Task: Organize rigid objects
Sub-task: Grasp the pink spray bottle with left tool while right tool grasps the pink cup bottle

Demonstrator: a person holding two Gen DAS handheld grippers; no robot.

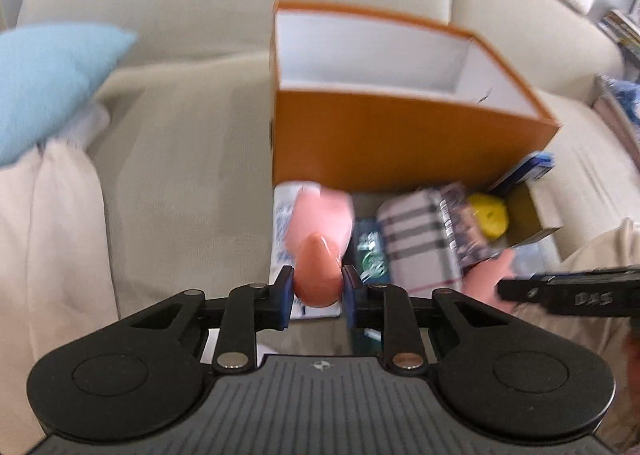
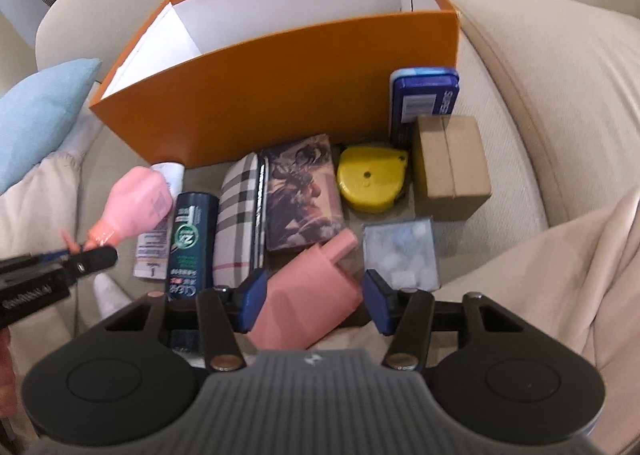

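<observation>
An open orange box [image 1: 400,135] [image 2: 280,95] with a white inside stands on a beige sofa. My left gripper [image 1: 318,279] is shut on the neck of a pink squeeze bottle [image 1: 320,231] [image 2: 136,203], held above the items in front of the box's left end. In the right wrist view the left gripper [image 2: 80,255] comes in from the left edge. My right gripper [image 2: 312,287] is shut on a flat pink flask [image 2: 308,299], whose spout points up and to the right; both blue pads rest against its sides.
In front of the box lie a dark Clear bottle [image 2: 190,239], a white tube [image 2: 154,247], a plaid case [image 2: 236,215], an illustrated book [image 2: 304,199], a yellow tape measure [image 2: 372,183], a cardboard box [image 2: 452,167], a blue tin [image 2: 424,99] and a clear box [image 2: 400,255]. A blue cushion [image 1: 52,83] lies left.
</observation>
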